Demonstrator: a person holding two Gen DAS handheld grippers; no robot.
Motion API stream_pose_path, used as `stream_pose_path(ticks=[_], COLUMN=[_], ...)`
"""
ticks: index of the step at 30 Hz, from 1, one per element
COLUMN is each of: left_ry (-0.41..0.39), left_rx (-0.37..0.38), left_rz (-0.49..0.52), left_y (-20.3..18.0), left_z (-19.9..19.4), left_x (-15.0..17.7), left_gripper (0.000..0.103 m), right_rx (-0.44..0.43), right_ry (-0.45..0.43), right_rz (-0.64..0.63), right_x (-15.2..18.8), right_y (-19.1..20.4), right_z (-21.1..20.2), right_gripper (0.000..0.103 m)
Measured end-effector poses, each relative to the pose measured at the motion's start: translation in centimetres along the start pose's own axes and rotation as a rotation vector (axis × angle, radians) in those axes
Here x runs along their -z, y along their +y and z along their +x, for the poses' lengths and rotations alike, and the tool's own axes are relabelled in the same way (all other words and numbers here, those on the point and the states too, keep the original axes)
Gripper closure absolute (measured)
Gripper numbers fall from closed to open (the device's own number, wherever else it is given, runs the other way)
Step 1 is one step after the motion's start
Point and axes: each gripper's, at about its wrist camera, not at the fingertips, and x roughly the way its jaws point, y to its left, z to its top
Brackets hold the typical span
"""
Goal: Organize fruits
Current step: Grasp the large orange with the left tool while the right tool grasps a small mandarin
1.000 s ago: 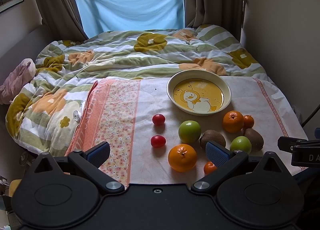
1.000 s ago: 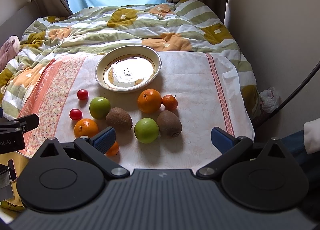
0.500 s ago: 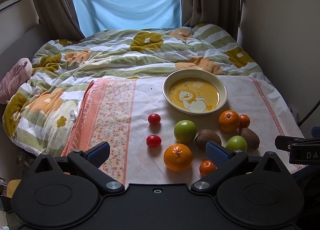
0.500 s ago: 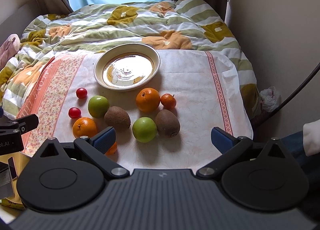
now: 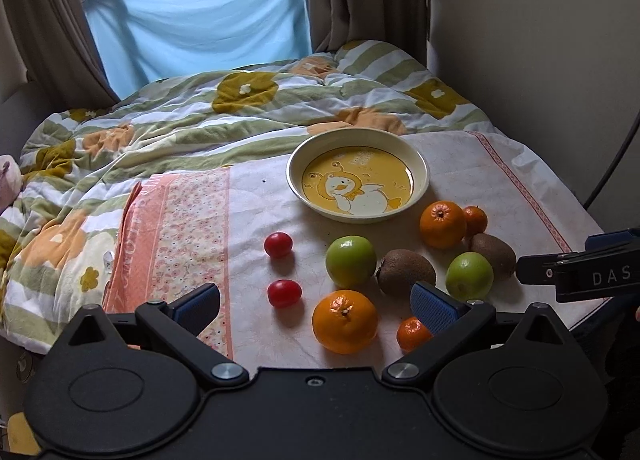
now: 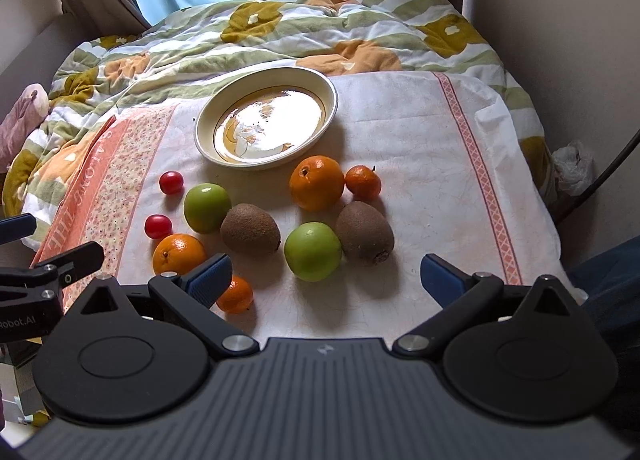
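A cream plate with a yellow duck picture lies empty on a white cloth. In front of it lie two red tomatoes, two green apples, two kiwis, two oranges and two small tangerines. My left gripper hangs open above the near edge, over the near orange. My right gripper is open too, just short of the near apple. Neither holds anything.
The white cloth with its pink floral band covers the near end of a bed with a rumpled striped duvet. A wall runs along the right. A cable hangs off the right edge.
Both grippers have moved forward slightly, bringing the fruit and plate closer in view. The fruit has not moved. Both stay open.
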Motion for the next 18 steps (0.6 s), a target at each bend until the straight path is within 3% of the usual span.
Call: stream_pose_path(ticks=[13, 18], left_ry=[0.026, 0.023], left_rx=[0.232, 0.300], left_rz=[0.270, 0.347], left_y=[0.9, 0.6], left_z=[7.9, 10.0], left_x=[2.7, 3.7], left_gripper=[0.014, 0.027], right_rx=[0.078, 0.092], right_ry=[0.046, 0.057], right_rz=[0.140, 0.183], right_x=[2.5, 3.3], right_y=[4.9, 6.2], right_z=[5.8, 7.3], right_gripper=[0.000, 0.006])
